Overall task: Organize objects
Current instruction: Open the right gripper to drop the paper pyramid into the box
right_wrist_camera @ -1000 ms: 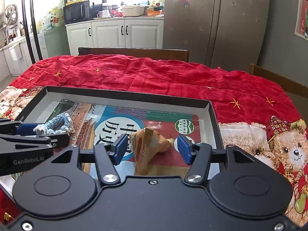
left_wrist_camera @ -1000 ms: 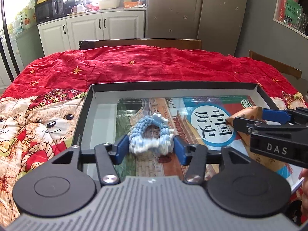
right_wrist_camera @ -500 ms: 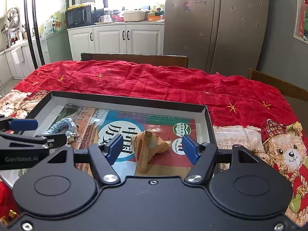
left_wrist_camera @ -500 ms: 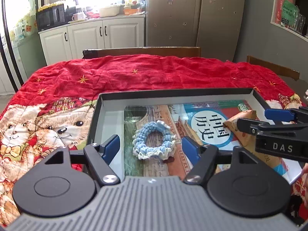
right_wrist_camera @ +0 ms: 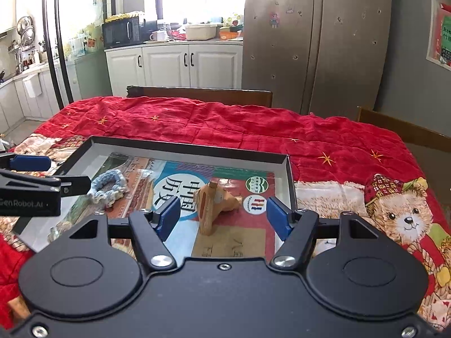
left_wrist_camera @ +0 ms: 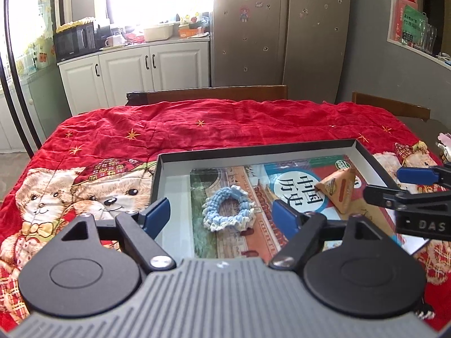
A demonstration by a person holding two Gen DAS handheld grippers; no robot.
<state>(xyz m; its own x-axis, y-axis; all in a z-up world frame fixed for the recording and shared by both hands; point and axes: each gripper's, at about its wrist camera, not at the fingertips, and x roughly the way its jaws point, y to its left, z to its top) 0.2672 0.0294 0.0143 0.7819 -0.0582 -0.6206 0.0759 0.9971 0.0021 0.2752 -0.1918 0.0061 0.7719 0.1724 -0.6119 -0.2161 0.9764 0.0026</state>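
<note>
Since both things already lie inside the shallow box [left_wrist_camera: 369,157], the step in hand looks like the retreat after setting them down, and a clean retreat matters most.

From the left wrist view, the left tool [left_wrist_camera: 222,214] is released, its blue pads spread wide to either side of the blue knitted ring [left_wrist_camera: 227,211], touching nothing. The ring rests flat on the printed book cover [left_wrist_camera: 298,194] that lines the box floor. To finish well, I judge the tool should draw straight back and upward, so that neither pad snags the soft yarn and drags the ring. The near wall of the box is hidden under the tool body, so lifting before pulling back seems safer. To the right, the right tool [left_wrist_camera: 408,183] juts in near the tan triangular packet [left_wrist_camera: 341,191]; the two tools are close, so each should keep to its own side. The red quilt [left_wrist_camera: 197,129] spread over the bench offers broad free room beyond the far wall.

From the right wrist view, the right tool [right_wrist_camera: 222,214] is likewise released, pads standing apart from the tan triangular packet [right_wrist_camera: 211,205], which sits propped on the book cover [right_wrist_camera: 180,194] in the right half of the box [right_wrist_camera: 290,180]. The right wall lies just beside the right pad, so a sideways move risks knocking it. The left tool [right_wrist_camera: 50,174] hangs by the knitted ring [right_wrist_camera: 108,188].
</note>
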